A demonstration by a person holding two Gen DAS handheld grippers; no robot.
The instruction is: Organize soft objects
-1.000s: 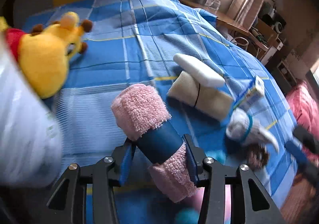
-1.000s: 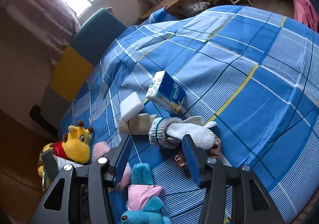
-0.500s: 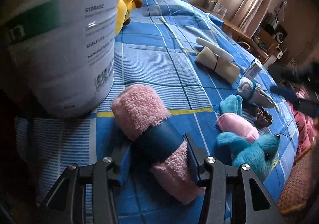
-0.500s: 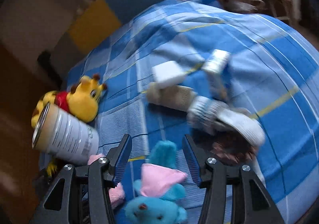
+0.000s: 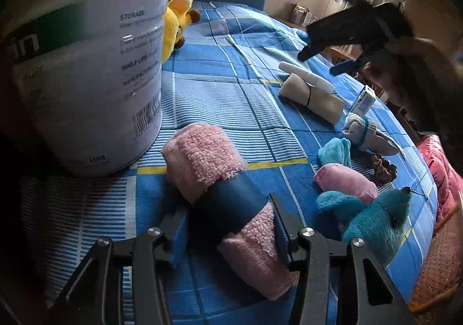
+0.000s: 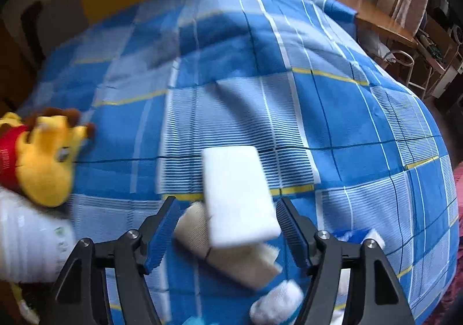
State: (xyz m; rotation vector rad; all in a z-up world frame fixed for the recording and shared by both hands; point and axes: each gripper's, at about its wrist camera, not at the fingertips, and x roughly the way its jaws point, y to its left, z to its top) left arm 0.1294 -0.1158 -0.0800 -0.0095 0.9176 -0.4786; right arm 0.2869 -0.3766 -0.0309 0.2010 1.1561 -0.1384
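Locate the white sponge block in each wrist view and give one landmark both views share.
Left wrist: white sponge block lies upper right of centre, resting on the beige rolled towel.
Right wrist: it fills the lower centre, over the same towel.
Shared landmark: yellow plush toy.

Both wrist views close, angled down; share bed [image 5: 231, 111].

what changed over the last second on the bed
The left tongs carried the pink towel roll over beside the white can and are opening. The right tongs swung from the gloves to the white sponge, opening. Everything else stayed put.
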